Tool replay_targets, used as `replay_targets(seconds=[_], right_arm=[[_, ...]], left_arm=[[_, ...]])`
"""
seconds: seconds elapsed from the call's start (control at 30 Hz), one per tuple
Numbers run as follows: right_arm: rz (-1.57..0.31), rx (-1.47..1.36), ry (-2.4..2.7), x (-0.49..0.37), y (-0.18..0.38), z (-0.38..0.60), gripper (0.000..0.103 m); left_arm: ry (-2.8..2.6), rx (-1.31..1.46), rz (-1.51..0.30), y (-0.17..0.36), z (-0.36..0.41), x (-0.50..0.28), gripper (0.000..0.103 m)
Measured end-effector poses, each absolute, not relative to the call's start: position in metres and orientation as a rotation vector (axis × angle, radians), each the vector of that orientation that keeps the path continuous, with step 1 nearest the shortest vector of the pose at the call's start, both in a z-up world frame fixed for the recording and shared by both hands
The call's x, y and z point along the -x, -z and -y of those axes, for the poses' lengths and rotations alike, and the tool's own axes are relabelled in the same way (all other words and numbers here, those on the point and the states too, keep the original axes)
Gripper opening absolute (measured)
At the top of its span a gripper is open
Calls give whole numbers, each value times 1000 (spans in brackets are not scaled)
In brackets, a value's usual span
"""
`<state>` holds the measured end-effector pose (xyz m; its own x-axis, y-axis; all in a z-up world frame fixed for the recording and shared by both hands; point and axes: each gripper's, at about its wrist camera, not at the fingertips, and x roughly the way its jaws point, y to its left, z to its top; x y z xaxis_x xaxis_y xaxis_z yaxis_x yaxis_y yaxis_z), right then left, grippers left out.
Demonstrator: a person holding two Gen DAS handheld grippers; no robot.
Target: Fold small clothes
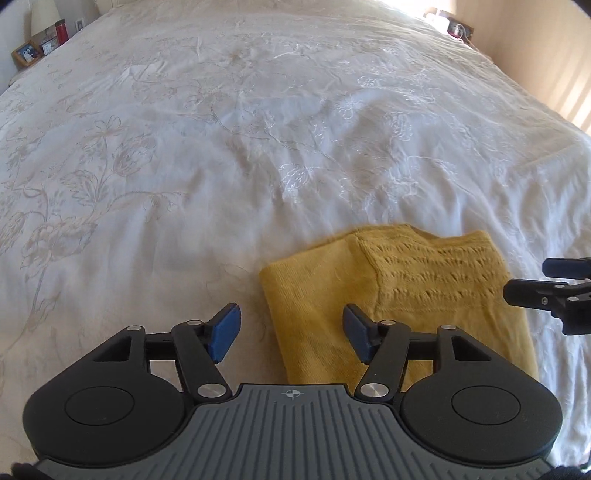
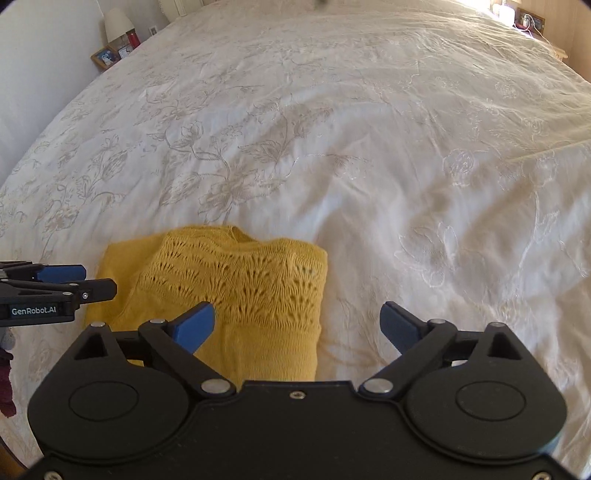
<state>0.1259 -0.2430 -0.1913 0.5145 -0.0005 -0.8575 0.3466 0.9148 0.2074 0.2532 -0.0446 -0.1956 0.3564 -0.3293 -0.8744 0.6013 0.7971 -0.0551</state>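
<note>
While both show yellow knit top (image 1: 399,295), only right view shows dark red cloth (image 2: 6,384).

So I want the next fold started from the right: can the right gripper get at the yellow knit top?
Probably yes: the right gripper is open, the yellow knit top lies just ahead, nothing between.

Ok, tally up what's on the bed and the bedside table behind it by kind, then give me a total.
Yellow sweater: 1
Lamp: 1
Red candle: 1
Framed photo: 1
Total: 4
</note>
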Motion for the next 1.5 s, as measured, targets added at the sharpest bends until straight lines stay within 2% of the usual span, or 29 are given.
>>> replay_targets(seconds=[0.07,0.13,0.23,0.3,0.5,0.67,0.73,0.83,1.07,1.27,1.5], right_arm=[[-1059,-386,248,-135,203,246,97],[-1122,-411,292,-141,219,251,97],[-1147,-491,325,-139,232,262,102],[-1145,-516,330,-137,232,264,102],[-1136,-540,311,-132,230,266,102],[-1145,-532,301,-138,231,267,102],[-1142,-528,297,-139,229,268,102],[-1125,-522,299,-138,224,271,102],[-1072,-460,245,-129,200,263,102],[-1148,-418,279,-111,220,262,102],[-1009,-477,296,-81,184,269,102]], left_arm=[[608,-306,-1076,208,48,-265,60],[611,-303,-1104,217,47,-273,73],[607,-259,-1140,225,40,-285,82],[605,-220,-1163,222,33,-290,82],[666,-127,-1080,182,31,-275,81],[696,-222,-1135,201,62,-269,81],[667,-241,-1175,218,67,-274,84],[636,-192,-1210,229,64,-285,95],[599,-178,-1160,205,51,-277,94],[536,-249,-1174,213,27,-266,95],[492,-184,-1117,183,6,-249,93]])
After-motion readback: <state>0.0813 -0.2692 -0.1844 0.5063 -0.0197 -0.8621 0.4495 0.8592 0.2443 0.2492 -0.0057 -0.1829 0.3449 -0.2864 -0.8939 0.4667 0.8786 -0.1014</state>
